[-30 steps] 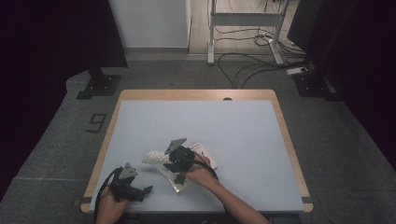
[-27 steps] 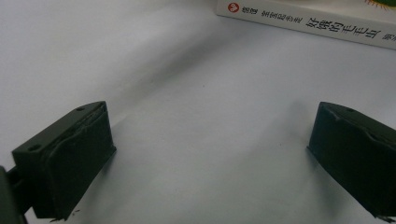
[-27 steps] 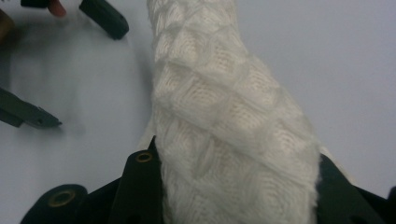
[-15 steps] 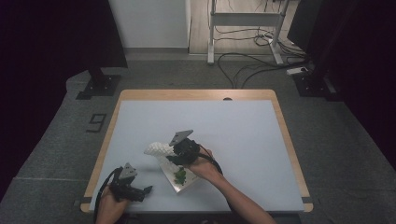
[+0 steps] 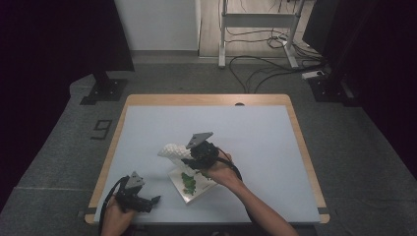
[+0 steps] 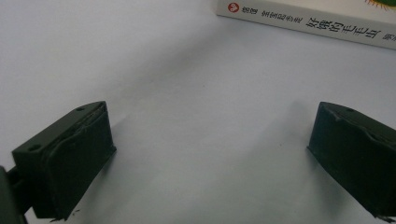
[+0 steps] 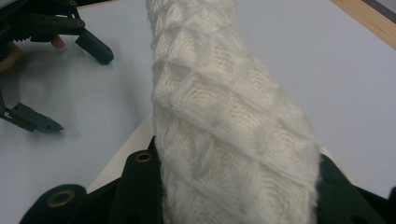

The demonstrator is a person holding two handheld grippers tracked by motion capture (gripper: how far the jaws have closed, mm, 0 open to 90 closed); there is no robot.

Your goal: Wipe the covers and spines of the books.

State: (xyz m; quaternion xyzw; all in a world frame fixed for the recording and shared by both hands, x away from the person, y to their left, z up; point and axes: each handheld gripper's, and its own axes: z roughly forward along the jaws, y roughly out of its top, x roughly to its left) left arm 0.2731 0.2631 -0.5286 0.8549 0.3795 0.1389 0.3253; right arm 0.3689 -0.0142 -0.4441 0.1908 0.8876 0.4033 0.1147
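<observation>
in the lower middle of the high view the right gripper (image 5: 183, 155) is clamped on a white knitted piece (image 5: 172, 151), held just above a picture book (image 5: 193, 183) lying on the table (image 5: 255, 142). at lower left the left gripper (image 5: 150, 202) rests with jaws spread wide, gripping nothing.
</observation>
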